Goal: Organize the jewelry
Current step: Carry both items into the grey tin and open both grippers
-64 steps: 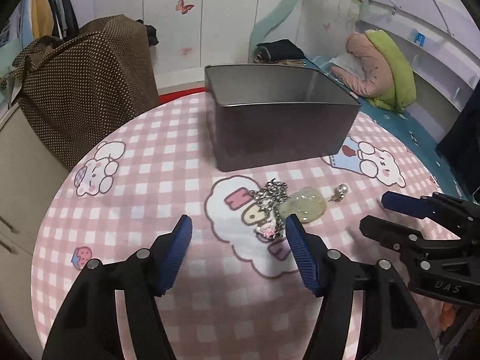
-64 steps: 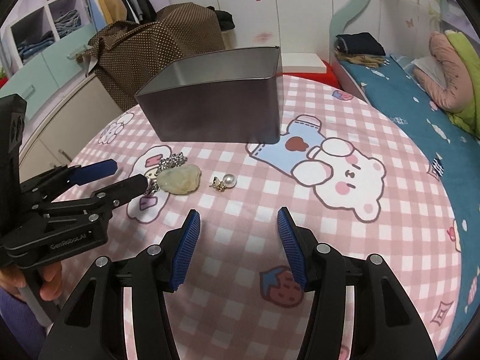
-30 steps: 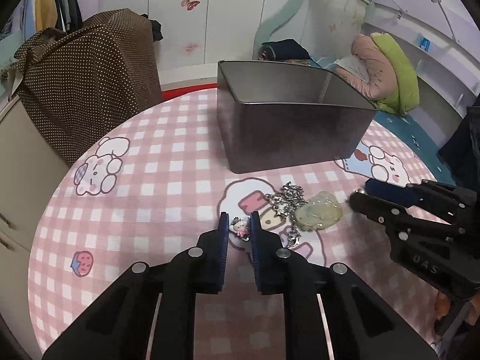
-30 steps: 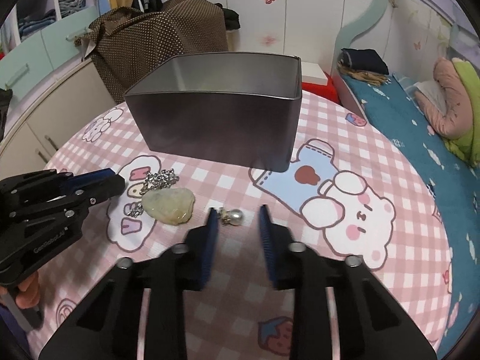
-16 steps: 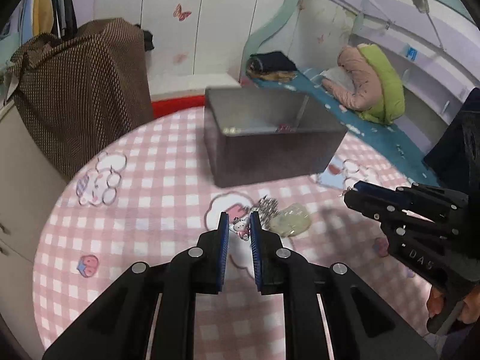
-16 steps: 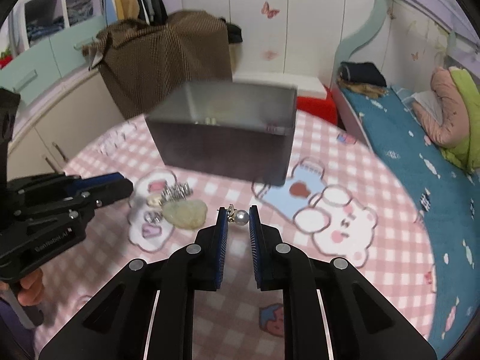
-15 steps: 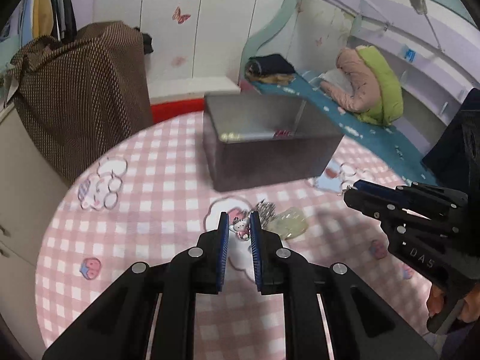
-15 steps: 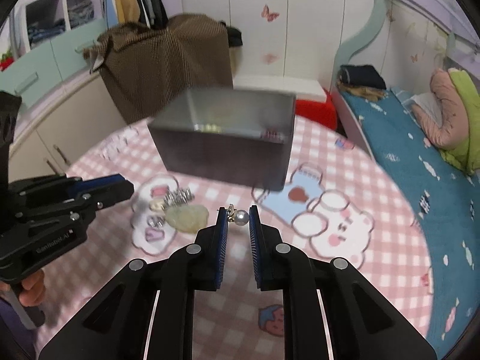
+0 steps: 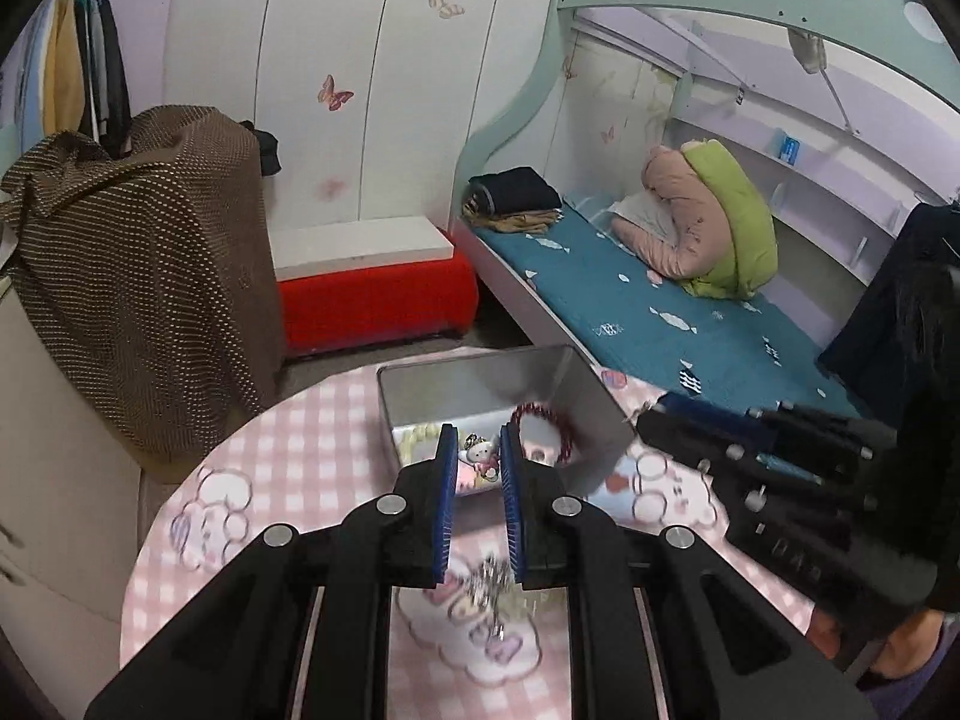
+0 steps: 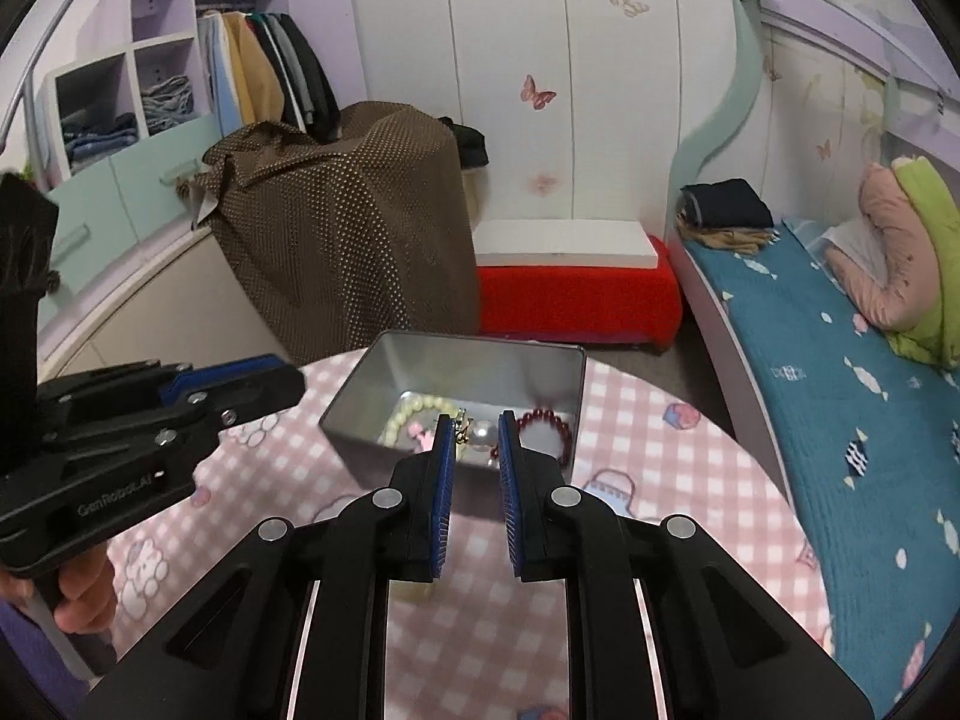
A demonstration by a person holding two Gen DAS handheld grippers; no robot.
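My left gripper (image 9: 478, 450) is shut on a small white cat charm (image 9: 480, 453), held high above the round table. My right gripper (image 10: 474, 435) is shut on a pearl earring (image 10: 482, 434) with a gold clasp. Both hang over the near side of the open grey metal tin (image 9: 591, 405) (image 10: 354, 387). Inside the tin lie a dark red bead bracelet (image 9: 561, 423) (image 10: 549, 420) and a pale bead bracelet (image 10: 414, 408). A silver chain (image 9: 492, 585) lies on the cloth under the left gripper, blurred. In the right wrist view the pale green stone (image 10: 408, 590) peeks out below the jaws.
The table wears a pink checked cloth (image 9: 288, 450) with cartoon animals. Behind it stand a brown dotted cover (image 9: 138, 276) over a bulky thing, a red bench (image 10: 576, 294) and a bed with a teal sheet (image 9: 660, 312). A hand (image 10: 84, 594) holds the left gripper's handle.
Both grippers have risen well above the table with their pieces and moved toward the tin, whose inside now shows. The chain and the stone stay on the cloth.
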